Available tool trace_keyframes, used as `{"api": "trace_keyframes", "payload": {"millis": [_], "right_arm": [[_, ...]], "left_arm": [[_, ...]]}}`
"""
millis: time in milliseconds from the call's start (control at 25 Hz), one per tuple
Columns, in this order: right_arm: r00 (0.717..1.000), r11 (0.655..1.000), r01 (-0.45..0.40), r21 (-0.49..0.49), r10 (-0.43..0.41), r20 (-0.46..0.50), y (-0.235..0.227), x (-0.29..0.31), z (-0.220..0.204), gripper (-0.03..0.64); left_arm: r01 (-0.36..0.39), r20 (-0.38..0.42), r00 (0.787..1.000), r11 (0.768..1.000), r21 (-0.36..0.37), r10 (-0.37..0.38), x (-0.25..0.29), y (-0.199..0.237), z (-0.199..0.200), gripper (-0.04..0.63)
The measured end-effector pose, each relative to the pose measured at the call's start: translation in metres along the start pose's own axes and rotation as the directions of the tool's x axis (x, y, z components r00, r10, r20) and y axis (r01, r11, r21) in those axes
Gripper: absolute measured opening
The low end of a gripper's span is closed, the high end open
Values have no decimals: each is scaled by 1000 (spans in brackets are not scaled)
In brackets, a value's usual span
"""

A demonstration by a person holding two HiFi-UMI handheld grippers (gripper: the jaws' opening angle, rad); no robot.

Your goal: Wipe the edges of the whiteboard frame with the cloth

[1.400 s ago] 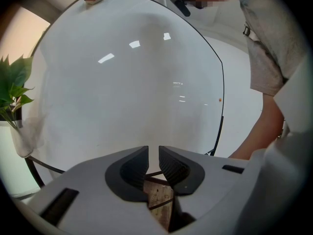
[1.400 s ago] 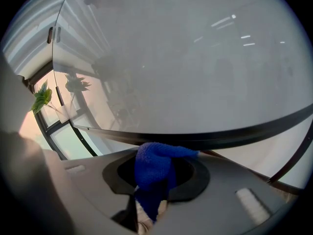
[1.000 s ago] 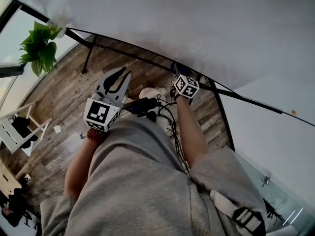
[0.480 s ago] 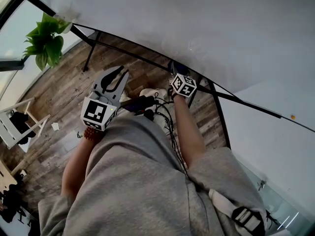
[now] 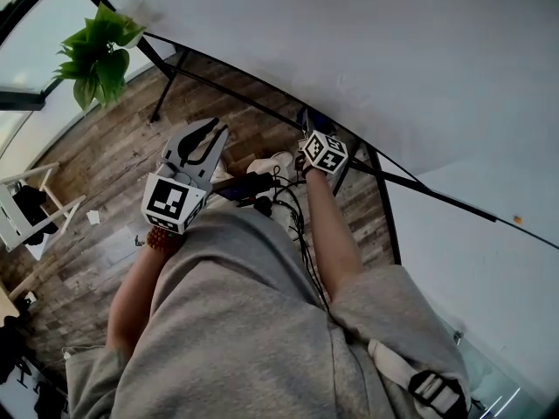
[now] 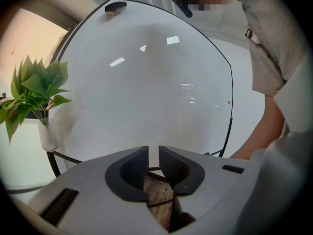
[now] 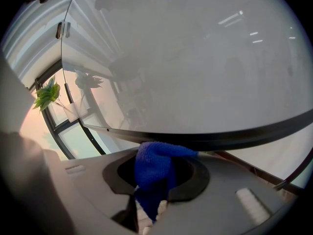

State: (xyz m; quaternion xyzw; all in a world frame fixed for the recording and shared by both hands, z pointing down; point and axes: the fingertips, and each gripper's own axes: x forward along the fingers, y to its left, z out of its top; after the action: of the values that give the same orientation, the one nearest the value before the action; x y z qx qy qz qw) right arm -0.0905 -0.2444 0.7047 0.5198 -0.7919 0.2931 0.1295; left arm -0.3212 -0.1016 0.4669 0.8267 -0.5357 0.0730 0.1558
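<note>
The whiteboard (image 5: 349, 42) fills the top of the head view, and its black frame (image 5: 253, 103) runs along the lower edge. My right gripper (image 5: 312, 122) is up at that edge, shut on a blue cloth (image 7: 156, 168). In the right gripper view the cloth bulges out between the jaws just under the frame bar (image 7: 220, 137); I cannot tell whether it touches the bar. My left gripper (image 5: 214, 129) hangs lower left, away from the board. Its jaws (image 6: 152, 153) stand a narrow slit apart with nothing between them.
A potted plant (image 5: 100, 51) hangs at the board's left end beside a black stand leg (image 5: 164, 94). An eraser (image 6: 115, 6) sits on the board's top edge. Cables (image 5: 288, 208) and my shoes (image 5: 271, 164) are below, on the wood floor. A white rack (image 5: 35, 216) stands far left.
The head view has swung a little, so the plant sits further right. The right gripper has edged slightly left along the frame. The left gripper has barely moved.
</note>
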Motion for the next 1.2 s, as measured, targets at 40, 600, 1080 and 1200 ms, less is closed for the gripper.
{"api": "trace_keyframes", "payload": {"millis": [40, 600, 1080, 1200], "right_arm": [[1000, 1000, -2, -1, 2, -1, 2, 1, 0, 126], [998, 998, -59, -29, 59, -15, 38, 14, 0, 126], [996, 996, -86, -37, 85, -31, 59, 23, -1, 126], [996, 996, -91, -25, 90, -27, 65, 24, -3, 126]], "left_arm": [[-3, 3, 1000, 1000, -3, 3, -2, 0, 0, 71], [-70, 21, 997, 996, -48, 71, -29, 14, -7, 71], [-105, 49, 993, 992, -66, 109, -38, 24, -3, 71], [-105, 46, 993, 992, -64, 108, -40, 24, -4, 71]]}}
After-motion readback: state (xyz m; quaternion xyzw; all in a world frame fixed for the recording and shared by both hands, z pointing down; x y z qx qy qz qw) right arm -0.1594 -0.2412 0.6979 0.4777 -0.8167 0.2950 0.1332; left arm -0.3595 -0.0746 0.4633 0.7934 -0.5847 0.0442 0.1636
